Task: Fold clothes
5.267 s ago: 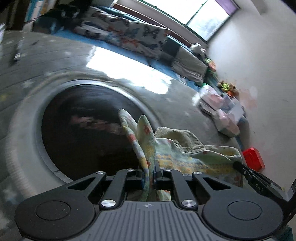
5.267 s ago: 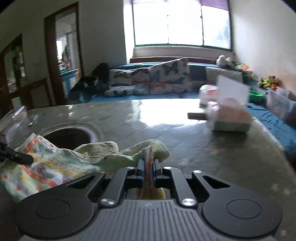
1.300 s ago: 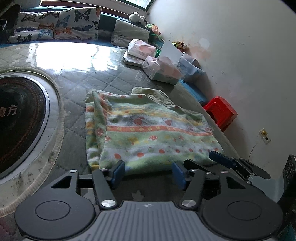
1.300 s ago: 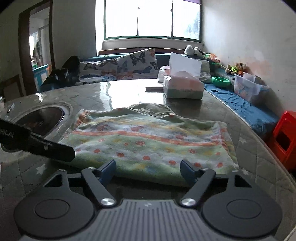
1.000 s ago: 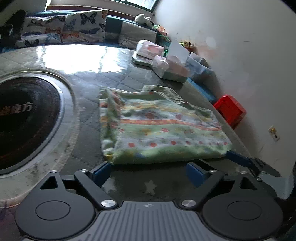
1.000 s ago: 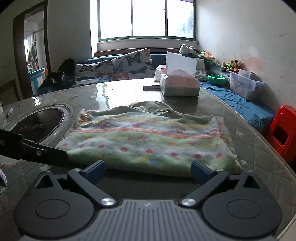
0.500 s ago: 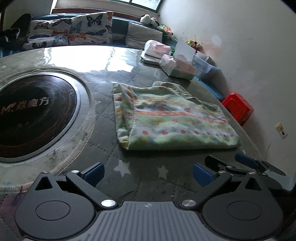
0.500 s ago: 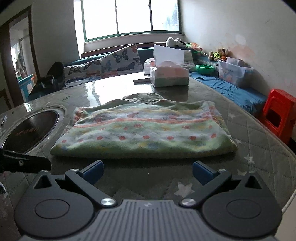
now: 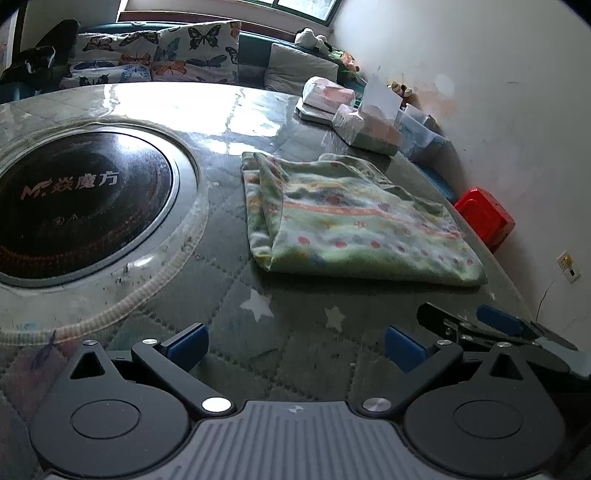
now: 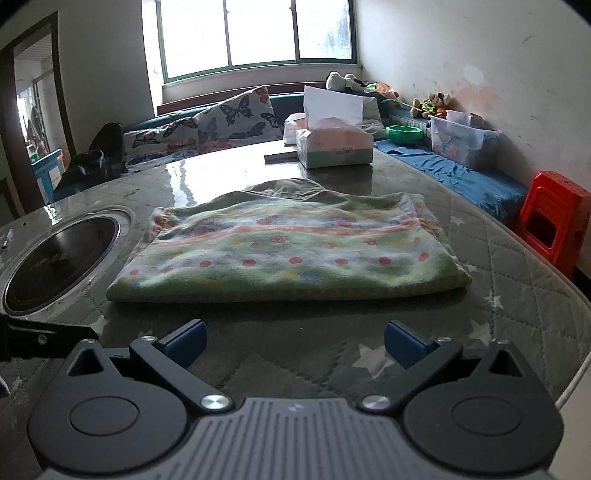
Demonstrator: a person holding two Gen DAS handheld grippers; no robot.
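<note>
- Green fleece with orange stripes and red dots: the folded garment (image 10: 288, 251) lies flat on the table (image 10: 517, 288), a fold along its near edge and a plain olive part poking out at the far side.
- It sits between the round black cooktop (image 9: 74, 199) set into the table and the table's right-hand rim, apart from both.
- The left gripper (image 9: 295, 345) is spread wide with nothing between its blue pads (image 9: 186, 341); it hangs over bare quilted tabletop, short of the garment's near edge and not touching it.
- The right gripper (image 10: 295, 338) is likewise wide apart and holds nothing, pointing straight at the fold from just in front of it.
- In the left view the right gripper's fingers (image 9: 495, 321) show low at the right, beside the garment's near right corner.
- Behind the garment stands a tissue box (image 10: 334, 146) with a white sheet sticking up.
- Butterfly cushions (image 10: 236, 118) line a bench under the window (image 10: 255, 33).
- A red stool (image 10: 557, 221) stands on the floor by the right wall, past the table's rim.
</note>
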